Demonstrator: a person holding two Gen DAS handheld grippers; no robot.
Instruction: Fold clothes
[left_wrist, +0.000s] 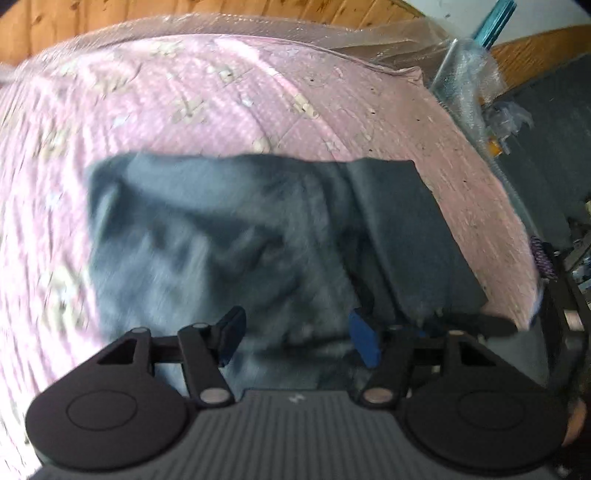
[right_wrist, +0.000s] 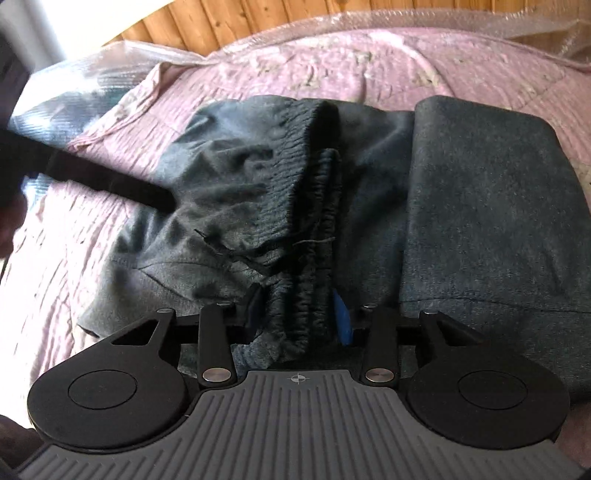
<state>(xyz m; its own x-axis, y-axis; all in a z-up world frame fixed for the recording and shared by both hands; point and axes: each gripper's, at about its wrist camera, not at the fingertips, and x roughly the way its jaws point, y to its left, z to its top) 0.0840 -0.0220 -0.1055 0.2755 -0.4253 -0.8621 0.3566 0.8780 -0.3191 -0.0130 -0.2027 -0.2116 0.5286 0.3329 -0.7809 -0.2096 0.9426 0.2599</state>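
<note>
While grey trousers (right_wrist: 369, 192) cover pink bedspread (right_wrist: 92, 229) | wood-panelled wall (right_wrist: 221, 26) | both tools spread

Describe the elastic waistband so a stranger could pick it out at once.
Start at the pink quilt covering the bed, then find the dark grey sweatpants lying on it. The waistband is the ribbed, gathered strip running down their middle toward the right gripper, unlike the smooth folded fabric beside it.
</note>
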